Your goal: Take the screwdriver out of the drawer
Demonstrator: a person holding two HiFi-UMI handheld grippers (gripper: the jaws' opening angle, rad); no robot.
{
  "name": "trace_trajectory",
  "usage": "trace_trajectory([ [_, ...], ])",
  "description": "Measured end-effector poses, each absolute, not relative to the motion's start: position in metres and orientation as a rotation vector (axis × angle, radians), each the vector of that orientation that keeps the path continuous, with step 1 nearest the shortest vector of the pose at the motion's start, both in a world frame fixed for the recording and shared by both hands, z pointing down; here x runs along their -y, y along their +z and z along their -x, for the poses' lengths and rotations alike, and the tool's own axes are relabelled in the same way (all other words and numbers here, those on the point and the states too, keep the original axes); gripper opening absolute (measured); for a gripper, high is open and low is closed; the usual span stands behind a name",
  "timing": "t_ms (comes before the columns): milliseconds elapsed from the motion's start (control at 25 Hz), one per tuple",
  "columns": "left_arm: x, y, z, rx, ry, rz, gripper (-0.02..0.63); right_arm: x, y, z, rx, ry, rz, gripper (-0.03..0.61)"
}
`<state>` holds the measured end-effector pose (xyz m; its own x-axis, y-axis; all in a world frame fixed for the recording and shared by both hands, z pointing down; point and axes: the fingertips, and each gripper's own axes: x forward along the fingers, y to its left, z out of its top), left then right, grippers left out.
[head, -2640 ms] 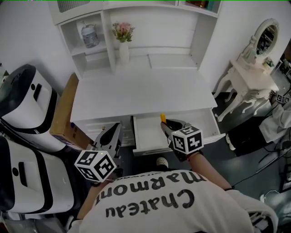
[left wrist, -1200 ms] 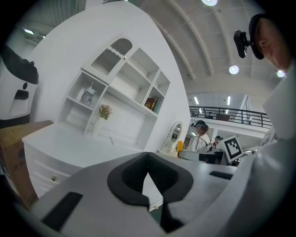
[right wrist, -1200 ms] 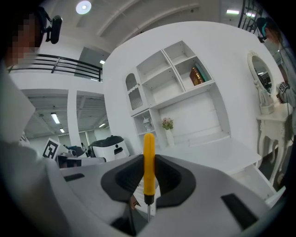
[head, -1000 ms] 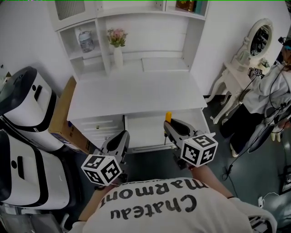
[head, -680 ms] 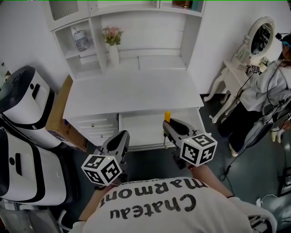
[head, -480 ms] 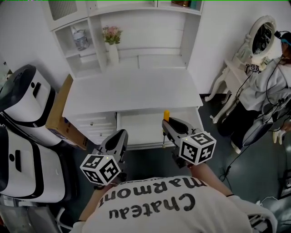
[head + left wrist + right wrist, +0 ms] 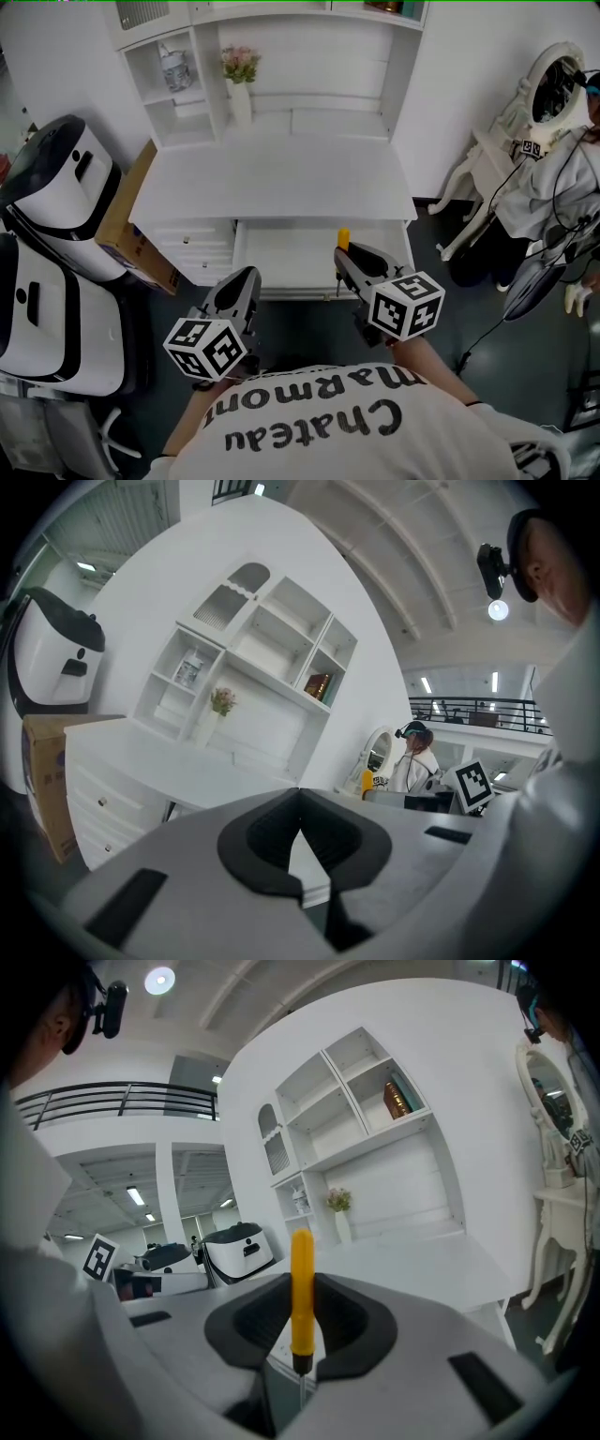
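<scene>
The right gripper (image 7: 345, 265) clamps the screwdriver (image 7: 301, 1283) by its yellow handle, upright over the open drawer's (image 7: 281, 261) front edge. It looks lifted out, so hold firm and carry it clear. The left gripper (image 7: 240, 284), jaws together and empty, hangs left of the drawer.

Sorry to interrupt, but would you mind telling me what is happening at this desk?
A person stands at a white desk with a handheld gripper in each hand. The right gripper has its jaws closed on a yellow-handled screwdriver, held upright by the front of the open drawer. The left gripper is shut and empty, near the drawer's left front corner.
</scene>
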<state>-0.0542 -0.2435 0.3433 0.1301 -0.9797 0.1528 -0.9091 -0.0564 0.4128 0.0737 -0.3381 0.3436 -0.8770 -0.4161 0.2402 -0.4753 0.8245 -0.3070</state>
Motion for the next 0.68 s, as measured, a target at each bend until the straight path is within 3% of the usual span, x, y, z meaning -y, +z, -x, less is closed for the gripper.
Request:
trace_trajectory([
  [680, 0.232, 0.361, 0.020, 1.851, -0.217, -1.960, 0.020, 0.333, 0.371, -0.108, 2.815, 0.569, -0.649, 0.083],
])
